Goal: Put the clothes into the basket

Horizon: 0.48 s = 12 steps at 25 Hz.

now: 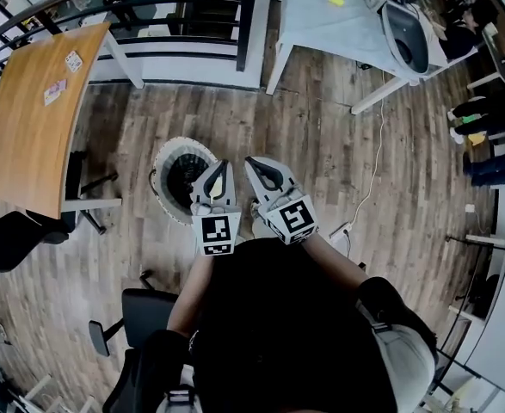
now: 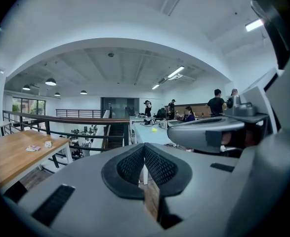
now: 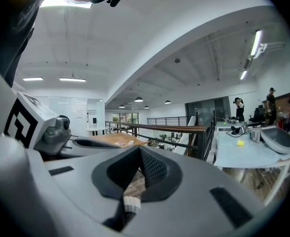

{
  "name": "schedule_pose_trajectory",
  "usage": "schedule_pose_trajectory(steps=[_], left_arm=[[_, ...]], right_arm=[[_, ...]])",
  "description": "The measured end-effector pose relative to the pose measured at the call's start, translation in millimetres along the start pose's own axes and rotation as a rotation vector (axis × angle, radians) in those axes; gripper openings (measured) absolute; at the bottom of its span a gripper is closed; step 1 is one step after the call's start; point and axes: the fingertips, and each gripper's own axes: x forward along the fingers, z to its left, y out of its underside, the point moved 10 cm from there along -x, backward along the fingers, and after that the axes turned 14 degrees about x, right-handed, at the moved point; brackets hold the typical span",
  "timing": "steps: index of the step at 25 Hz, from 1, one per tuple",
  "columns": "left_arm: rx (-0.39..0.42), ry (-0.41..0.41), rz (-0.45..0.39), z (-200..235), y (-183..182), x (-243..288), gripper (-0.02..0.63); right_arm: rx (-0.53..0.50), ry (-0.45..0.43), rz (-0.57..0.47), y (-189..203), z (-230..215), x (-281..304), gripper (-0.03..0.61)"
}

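Note:
A round white basket (image 1: 168, 149) with a dark inside stands on the wood floor, just ahead of the person. No loose clothes show on the floor, and the basket's contents are too dark to make out. Both grippers are held side by side at chest height above the basket's right rim and point almost level into the room. My left gripper (image 1: 221, 163) (image 2: 144, 147) is shut with its ribbed pads pressed together and nothing between them. My right gripper (image 1: 250, 159) (image 3: 138, 149) is also shut and empty. Each shows at the edge of the other's view.
A wooden table (image 1: 37, 101) stands at the left and a white table (image 1: 338, 15) at the top right. A dark railing (image 1: 192, 7) runs behind the basket. A black chair (image 1: 140, 317) sits at the person's left, and a white cable (image 1: 377, 162) trails across the floor.

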Motion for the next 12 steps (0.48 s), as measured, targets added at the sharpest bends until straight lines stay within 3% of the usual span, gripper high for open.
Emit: schedule_pose_trajectory(steps=[12], left_arm=[[0.008, 0.012, -0.016, 0.3, -5.2, 10.2, 0.014]], right_arm=[[-0.010, 0.001, -0.010, -5.4, -4.7, 3.3, 0.008]])
